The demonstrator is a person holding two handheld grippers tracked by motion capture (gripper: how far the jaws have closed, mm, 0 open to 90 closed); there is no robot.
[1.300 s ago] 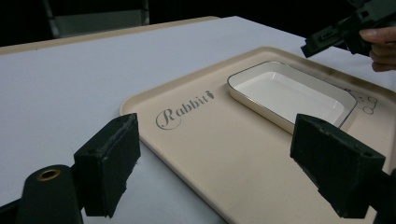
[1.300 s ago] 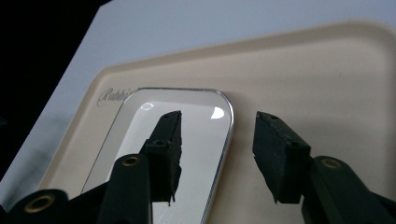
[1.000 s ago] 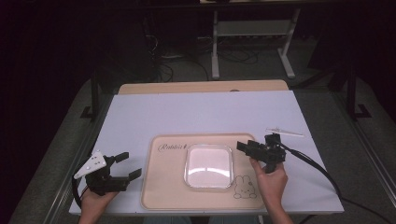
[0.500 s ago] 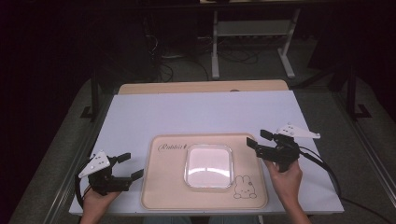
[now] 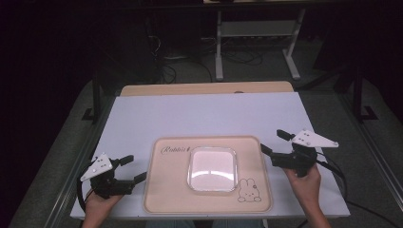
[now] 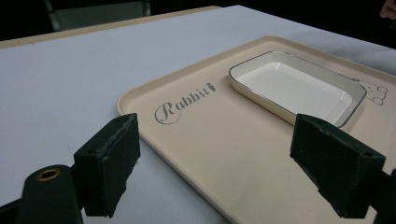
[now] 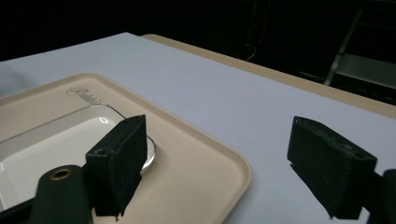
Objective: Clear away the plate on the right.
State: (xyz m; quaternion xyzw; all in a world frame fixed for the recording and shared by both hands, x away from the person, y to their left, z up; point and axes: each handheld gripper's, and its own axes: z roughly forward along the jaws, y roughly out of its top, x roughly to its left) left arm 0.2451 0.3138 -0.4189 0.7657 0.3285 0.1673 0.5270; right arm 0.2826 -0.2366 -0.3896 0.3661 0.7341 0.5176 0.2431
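left gripper (image 5: pixel 132 168): black body, grey three-cornered plate showing on top, black cable trailing | right gripper (image 5: pixel 274 142): black body, grey three-cornered plate with small dark holes, black cable looping off | jaws: chunky matte-black blocks with roughened pads, brass-coloured ring sitting at the left jaw's base | forearms: showing no sleeves

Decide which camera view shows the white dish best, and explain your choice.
The high view: the whole dish shows from above, all four rounded corners, sitting on the tray. The left gripper view shows it whole but at a slant, farther off. In the right gripper view a black jaw covers part of it and the frame cuts it off.
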